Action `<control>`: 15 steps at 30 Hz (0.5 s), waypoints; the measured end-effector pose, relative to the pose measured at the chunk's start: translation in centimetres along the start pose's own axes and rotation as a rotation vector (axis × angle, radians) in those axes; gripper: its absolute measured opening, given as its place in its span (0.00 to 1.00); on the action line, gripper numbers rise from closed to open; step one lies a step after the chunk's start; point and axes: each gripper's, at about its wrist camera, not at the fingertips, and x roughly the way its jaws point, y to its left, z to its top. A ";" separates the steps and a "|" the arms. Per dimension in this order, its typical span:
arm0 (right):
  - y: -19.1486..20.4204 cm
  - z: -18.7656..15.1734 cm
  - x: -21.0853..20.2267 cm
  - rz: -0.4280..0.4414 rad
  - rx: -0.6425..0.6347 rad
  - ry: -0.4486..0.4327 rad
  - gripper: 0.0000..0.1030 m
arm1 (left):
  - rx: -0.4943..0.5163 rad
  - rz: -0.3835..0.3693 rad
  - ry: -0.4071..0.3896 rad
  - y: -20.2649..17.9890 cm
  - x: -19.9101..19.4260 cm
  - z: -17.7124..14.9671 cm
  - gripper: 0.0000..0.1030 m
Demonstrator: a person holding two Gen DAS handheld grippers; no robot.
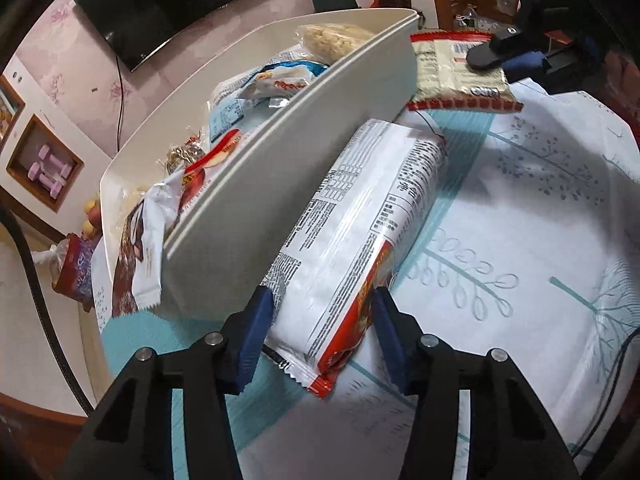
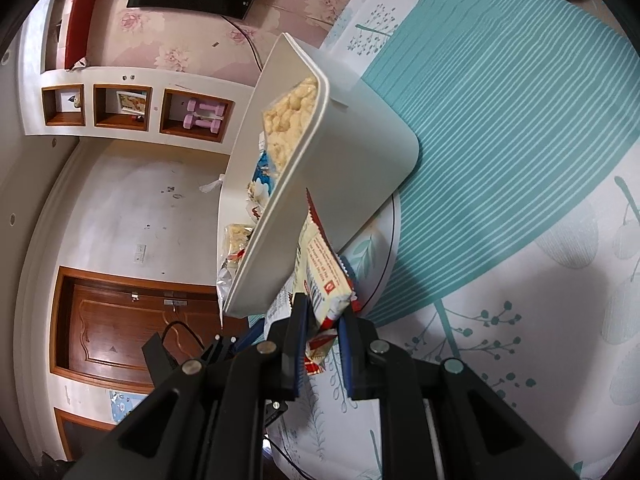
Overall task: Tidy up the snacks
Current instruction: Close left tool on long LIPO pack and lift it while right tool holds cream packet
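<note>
A white and red snack packet (image 1: pixel 360 216) lies on the tablecloth along the near wall of a white bin (image 1: pixel 280 160). My left gripper (image 1: pixel 324 300) is shut on the packet's near end, a blue pad pressing each side. The bin (image 2: pixel 340 152) holds several wrapped snacks. My right gripper (image 2: pixel 323 308) is shut on a beige packet with red ends (image 2: pixel 320 276). In the left wrist view that beige packet (image 1: pixel 448 76) hangs by the bin's far corner, with the right gripper (image 1: pixel 504 62) on it, clear of the table.
A teal and white patterned tablecloth (image 1: pixel 520 240) covers the round table. A dark red packet (image 1: pixel 76 268) and some fruit sit past the bin by the table's left edge. A black cable (image 1: pixel 40 300) hangs there. A television (image 1: pixel 180 0) is on the wall.
</note>
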 end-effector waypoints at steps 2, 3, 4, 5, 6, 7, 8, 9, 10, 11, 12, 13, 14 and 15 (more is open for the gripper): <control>0.3 0.0 -0.2 0.002 -0.006 -0.002 0.14 | 0.000 -0.006 0.020 -0.6 -0.5 -0.1 0.45; 0.3 0.0 -0.3 0.004 -0.009 -0.004 0.14 | 0.003 -0.007 0.025 -1.1 -0.8 -0.2 0.44; 0.3 -0.1 -0.4 0.006 -0.011 -0.006 0.14 | 0.005 -0.016 0.039 -1.4 -1.2 -0.3 0.43; 0.4 -0.1 -0.5 0.007 -0.013 -0.008 0.14 | 0.008 -0.024 0.046 -1.5 -1.3 -0.3 0.43; 0.6 -0.1 -0.6 0.008 -0.015 -0.009 0.14 | 0.011 -0.033 0.054 -1.7 -1.6 -0.4 0.42; 0.7 -0.1 -0.7 0.009 -0.016 -0.011 0.14 | 0.013 -0.038 0.058 -1.8 -1.8 -0.3 0.42; 0.8 -0.1 -0.8 0.009 -0.018 -0.013 0.14 | 0.011 -0.032 0.049 -1.8 -2.2 -0.1 0.42; 0.8 -0.1 -1.0 0.010 -0.020 -0.015 0.14 | 0.010 -0.030 0.042 -1.7 -2.4 0.1 0.43; 0.9 -0.2 -1.0 0.010 -0.021 -0.017 0.14 | 0.008 -0.033 0.038 -1.6 -2.6 0.3 0.45; 0.9 -0.2 -1.1 0.010 -0.023 -0.018 0.14 | 0.011 -0.032 0.037 -1.5 -2.6 0.6 0.49; 1.0 -0.2 -1.2 0.012 -0.025 -0.019 0.14 | 0.013 -0.027 0.034 -1.4 -2.6 0.9 0.55; 1.1 -0.1 -1.2 0.013 -0.027 -0.019 0.14 | 0.018 -0.026 0.030 -1.4 -2.5 1.1 0.57; 1.1 -0.1 -1.2 0.015 -0.028 -0.019 0.14 | 0.022 -0.035 0.028 -1.1 -2.3 1.6 0.60; 1.1 0.0 -1.2 0.016 -0.030 -0.019 0.14 | 0.023 -0.044 0.026 -1.0 -2.0 1.9 0.61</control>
